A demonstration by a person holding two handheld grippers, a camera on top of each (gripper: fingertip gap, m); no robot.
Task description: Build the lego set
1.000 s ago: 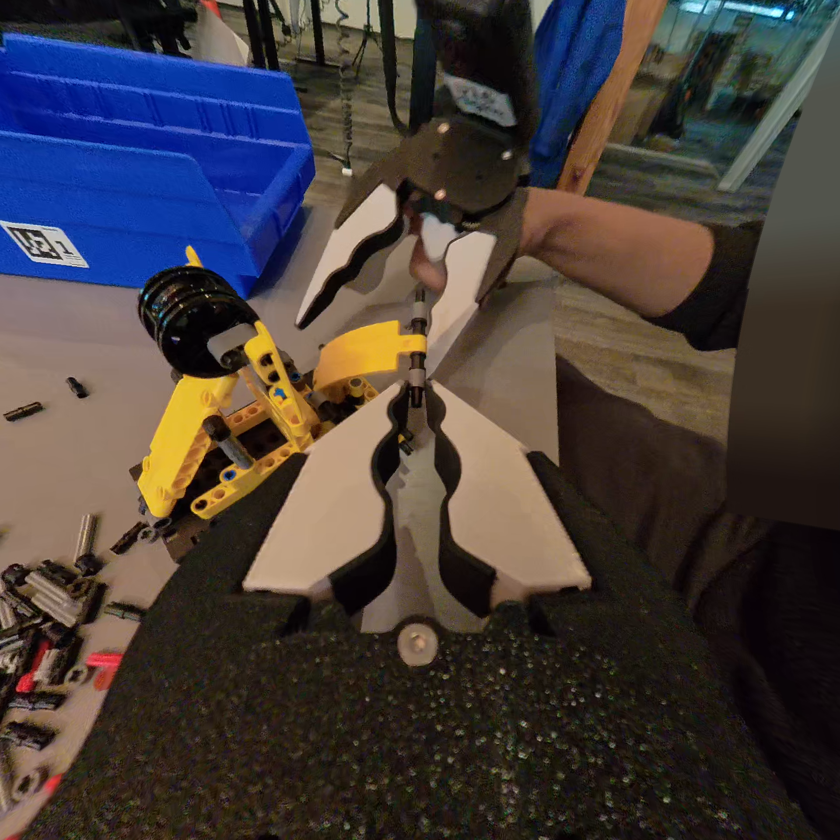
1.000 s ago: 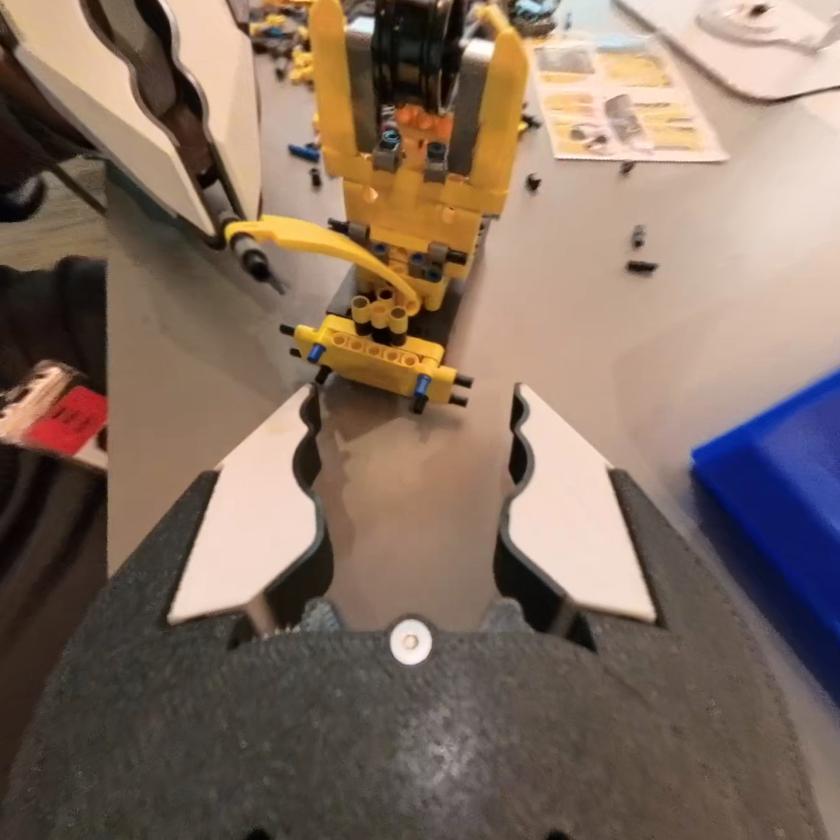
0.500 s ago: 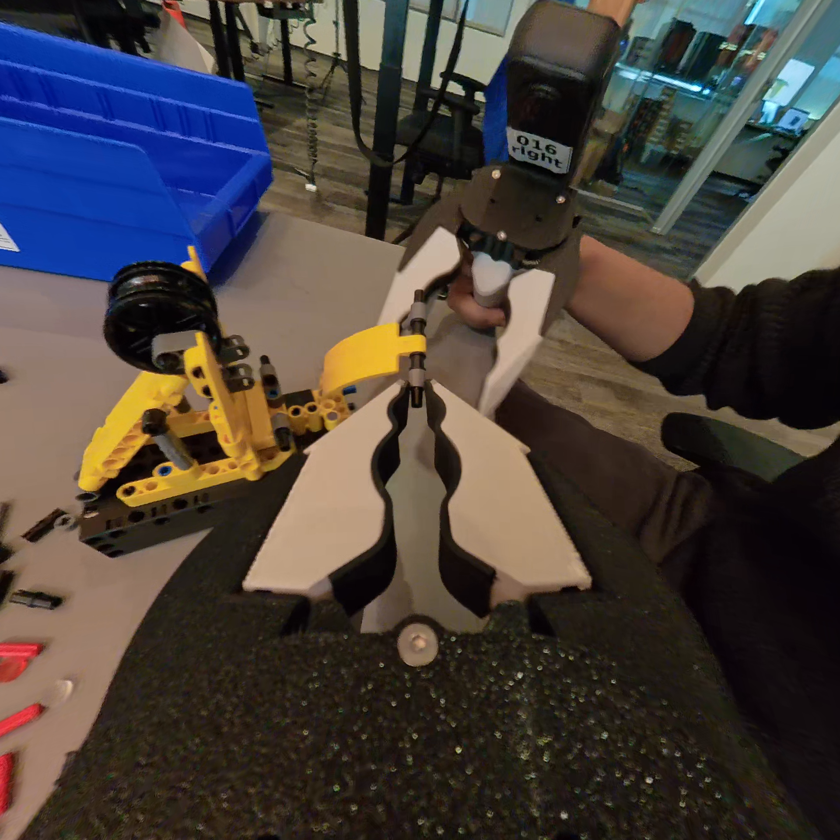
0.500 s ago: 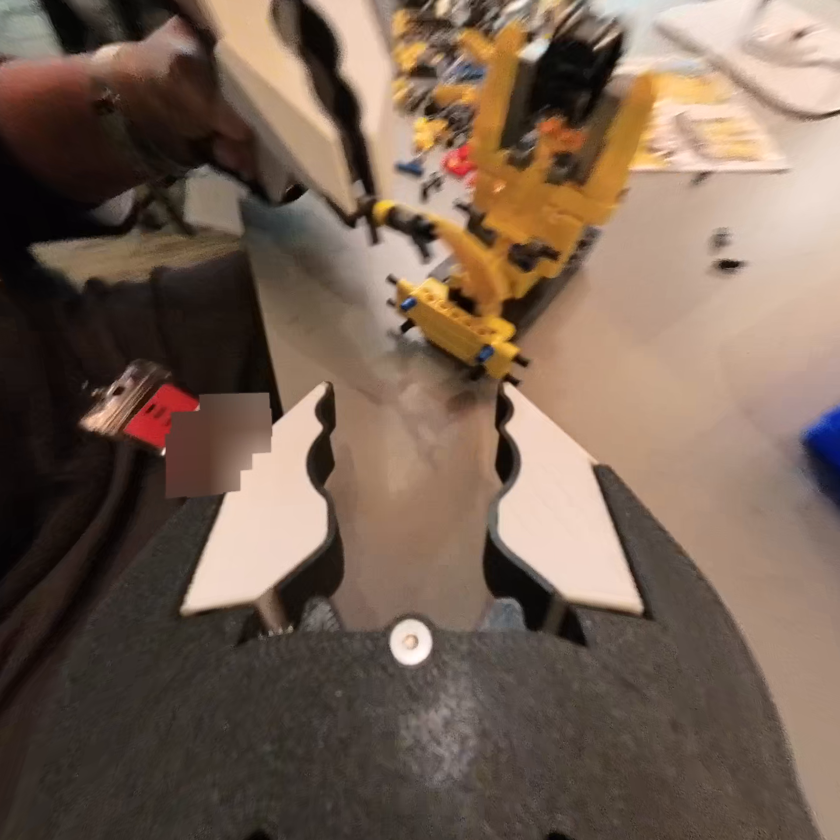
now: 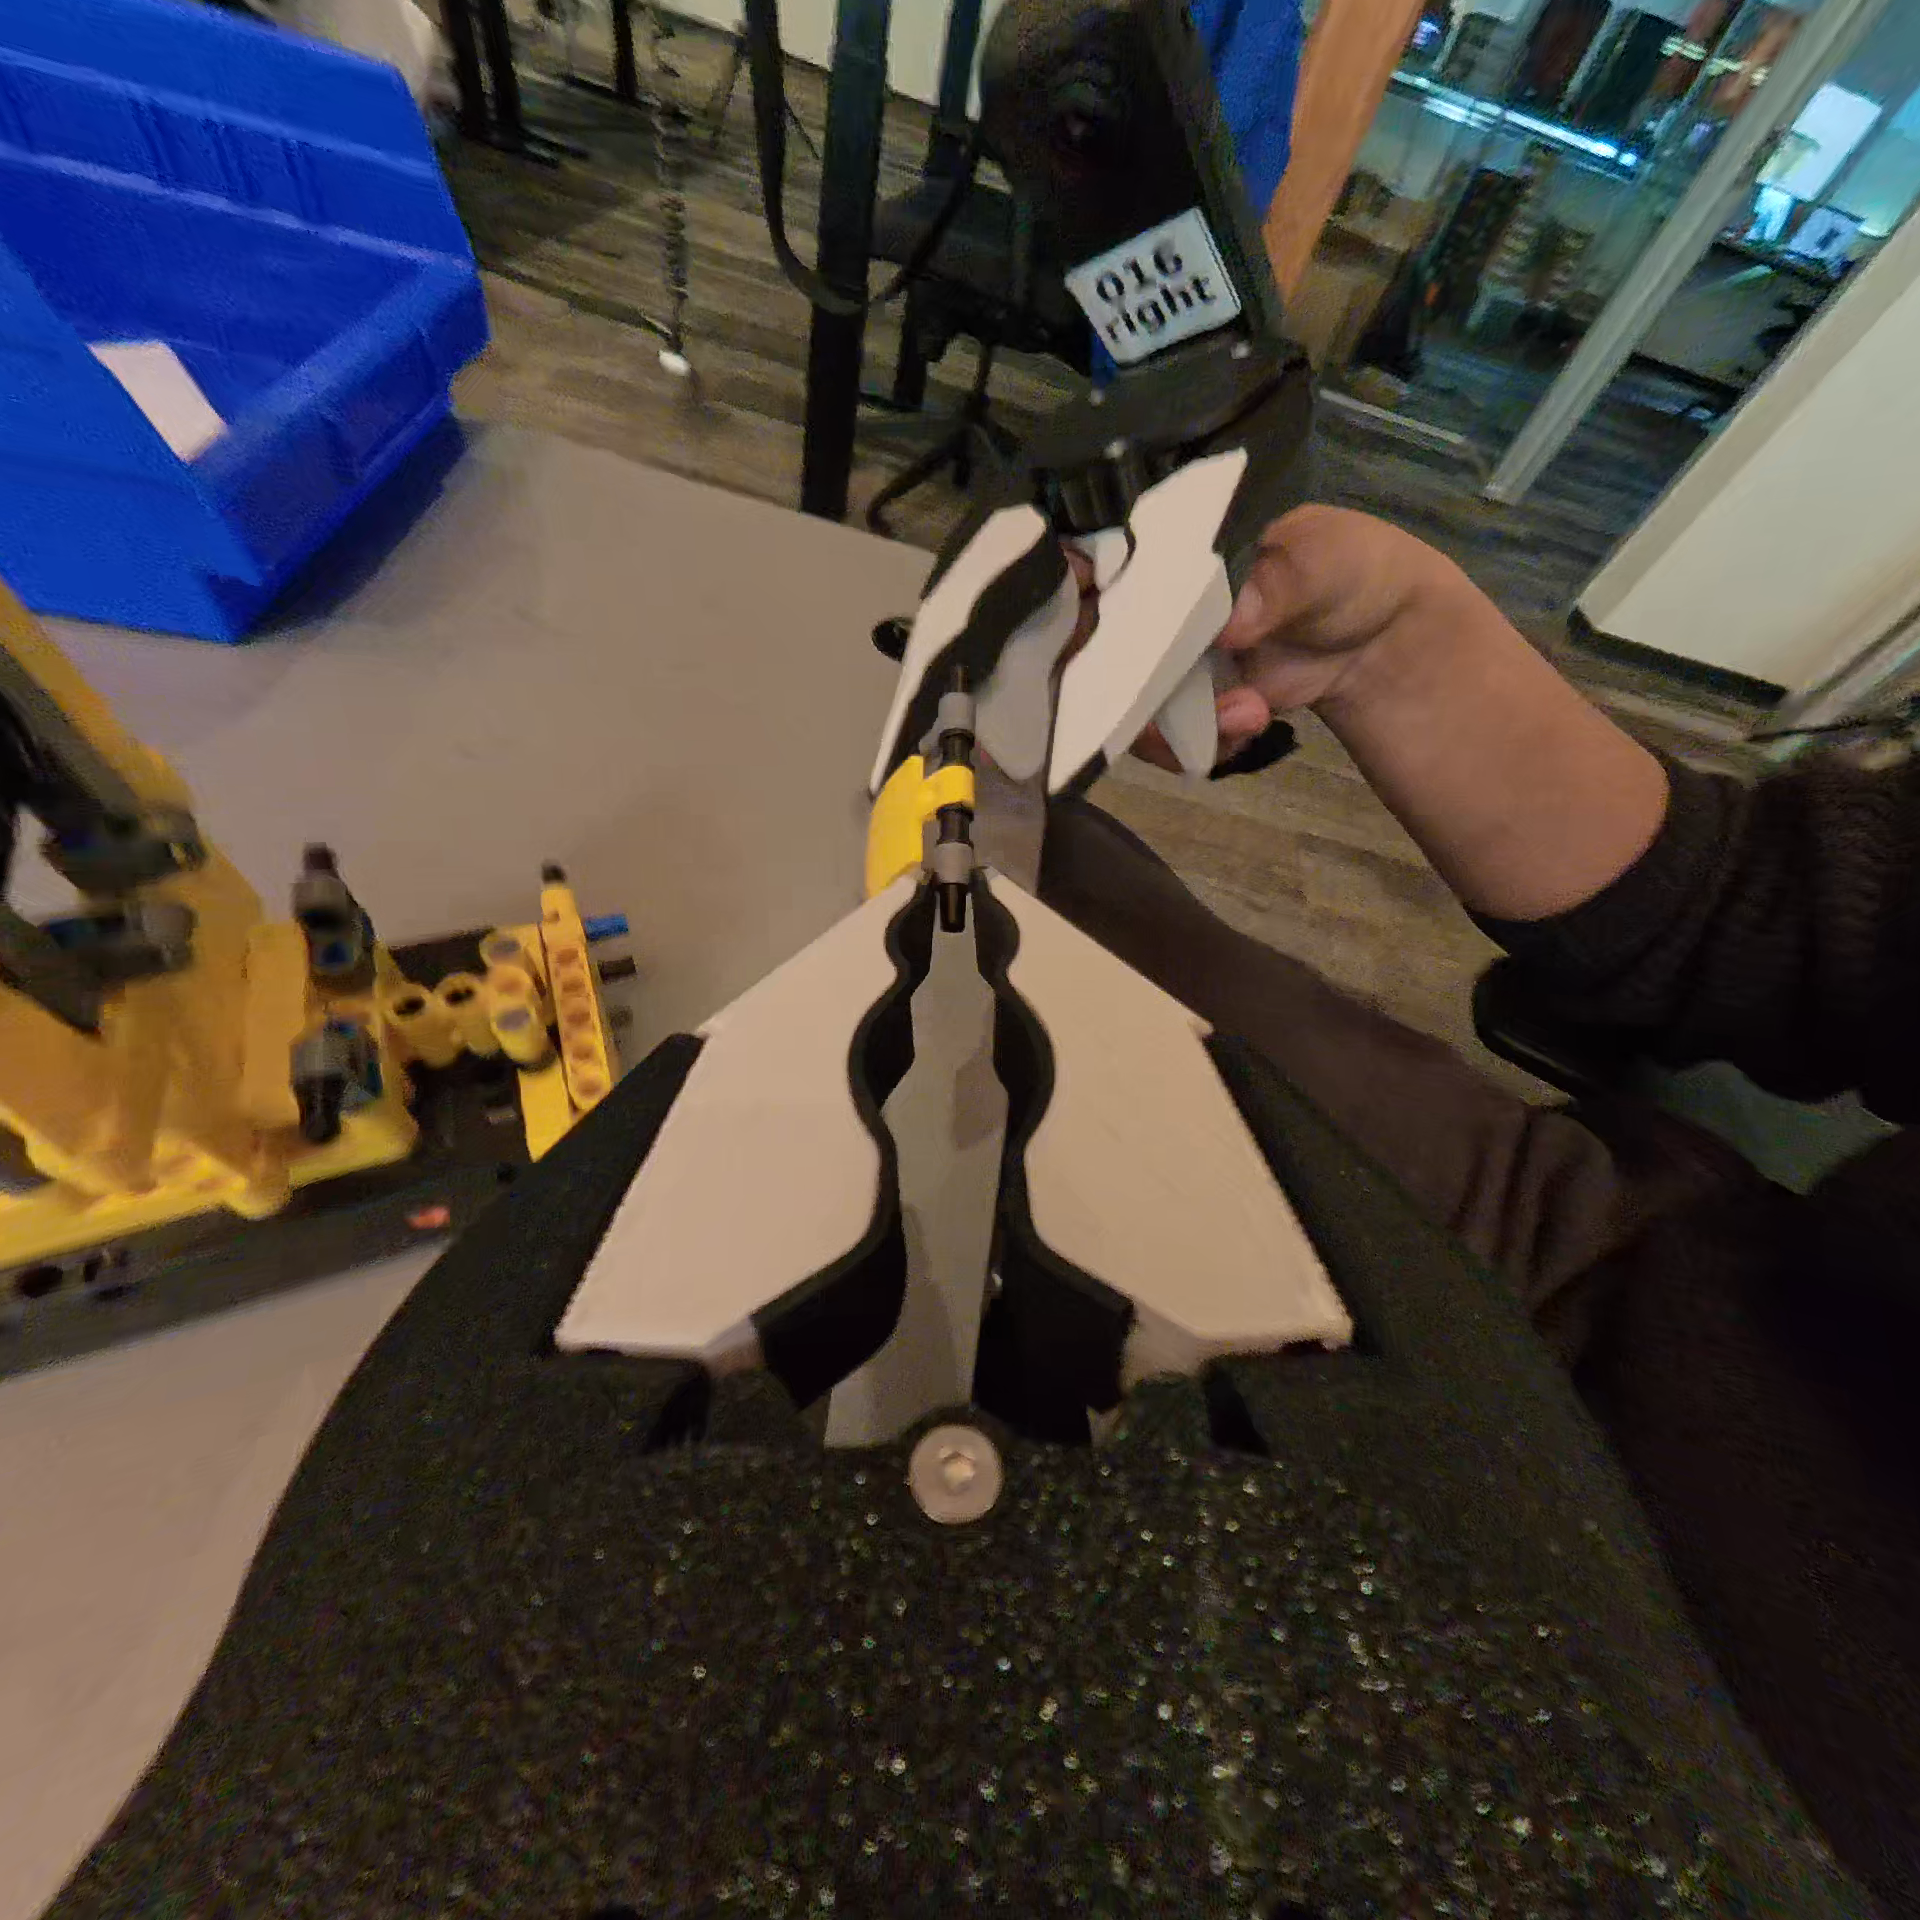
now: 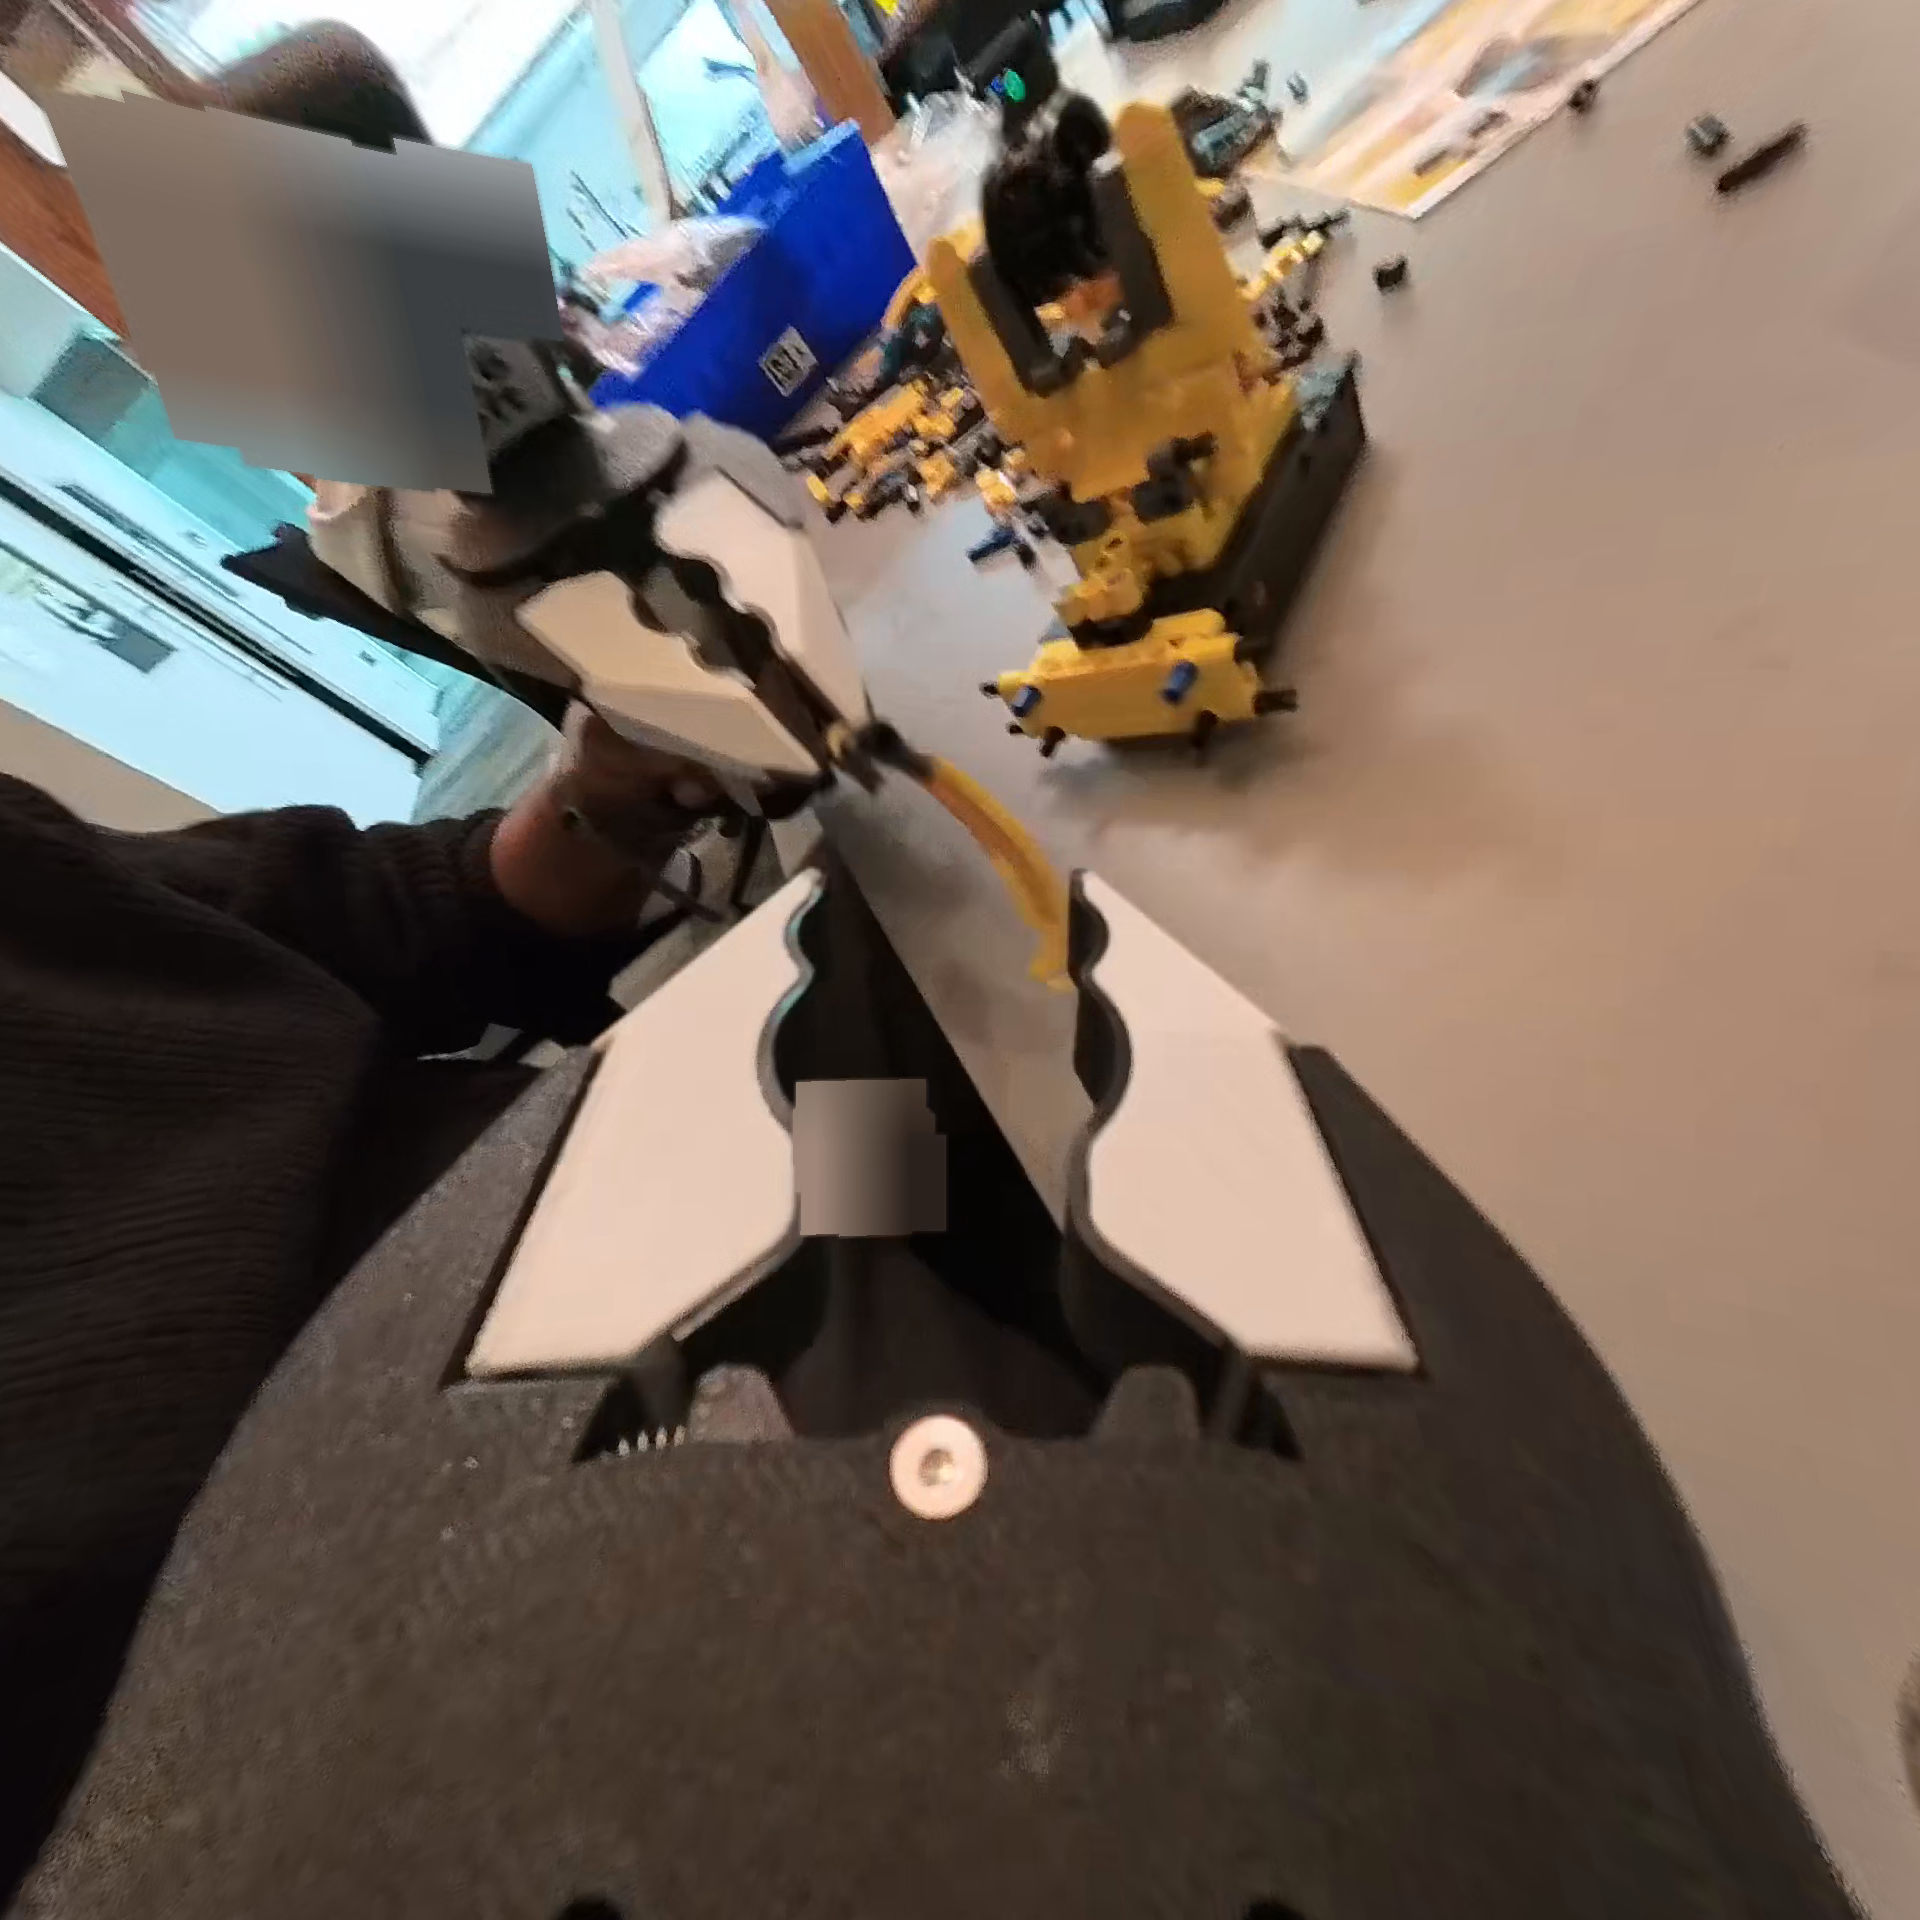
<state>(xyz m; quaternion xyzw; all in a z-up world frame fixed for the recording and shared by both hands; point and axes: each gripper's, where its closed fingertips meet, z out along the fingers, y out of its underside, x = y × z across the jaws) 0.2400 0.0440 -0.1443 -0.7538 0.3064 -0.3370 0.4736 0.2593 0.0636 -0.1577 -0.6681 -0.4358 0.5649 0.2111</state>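
On the grey desk [image 5: 540, 665], my left hand-held gripper [image 5: 951, 902] pinches a black axle [image 5: 952, 800] carrying a curved yellow plastic panel [image 6: 1013, 862], lifted beside the yellow brick model [image 6: 1132, 436]; my right hand-held gripper [image 6: 945, 935] is spread, empty.

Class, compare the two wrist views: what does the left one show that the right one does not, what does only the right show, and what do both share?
Only the left wrist view: the blue bin, a hand gripping the right gripper, and office chair legs.

Only the right wrist view: instruction sheets, loose small parts and a blurred patch.

Both: the yellow brick model, the grey table, and the left gripper, jaws shut on a black axle carrying a curved yellow piece.
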